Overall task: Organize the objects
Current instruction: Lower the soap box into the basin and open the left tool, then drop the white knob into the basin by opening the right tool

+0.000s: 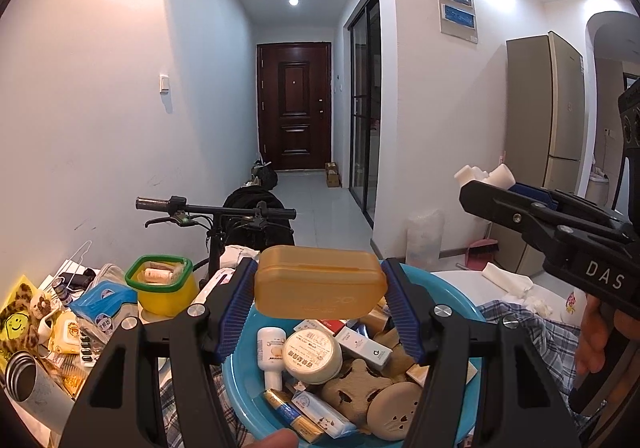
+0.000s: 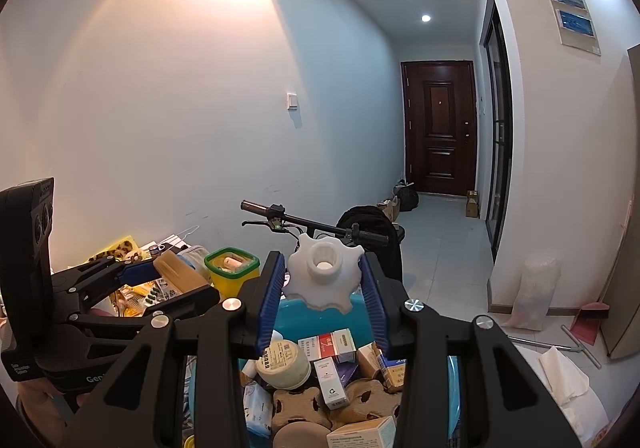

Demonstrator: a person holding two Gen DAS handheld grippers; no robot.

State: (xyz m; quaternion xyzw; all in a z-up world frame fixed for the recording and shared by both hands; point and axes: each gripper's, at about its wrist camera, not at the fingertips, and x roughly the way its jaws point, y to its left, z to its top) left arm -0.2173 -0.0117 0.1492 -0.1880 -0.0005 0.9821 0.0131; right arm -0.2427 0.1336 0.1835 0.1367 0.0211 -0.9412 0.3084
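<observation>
My left gripper [image 1: 320, 284] is shut on a tan plastic case [image 1: 320, 282] and holds it above a blue basin [image 1: 240, 384]. The basin is full of small boxes, a white jar [image 1: 312, 352], a small white bottle [image 1: 271, 352] and brown paper shapes. My right gripper [image 2: 324, 280] is shut on a white star-shaped plastic knob [image 2: 322, 276] and holds it above the same basin [image 2: 296, 316]. The right gripper also shows at the right of the left wrist view [image 1: 476, 183], and the left gripper with the tan case [image 2: 176, 272] at the left of the right wrist view.
A yellow tub with a green rim [image 1: 166, 284] stands left of the basin among packets, wipes and a metal cup [image 1: 28, 380]. A scooter handlebar [image 1: 216, 209] is behind the table. White tissues [image 1: 508, 280] lie right. A fridge [image 1: 544, 135] stands far right.
</observation>
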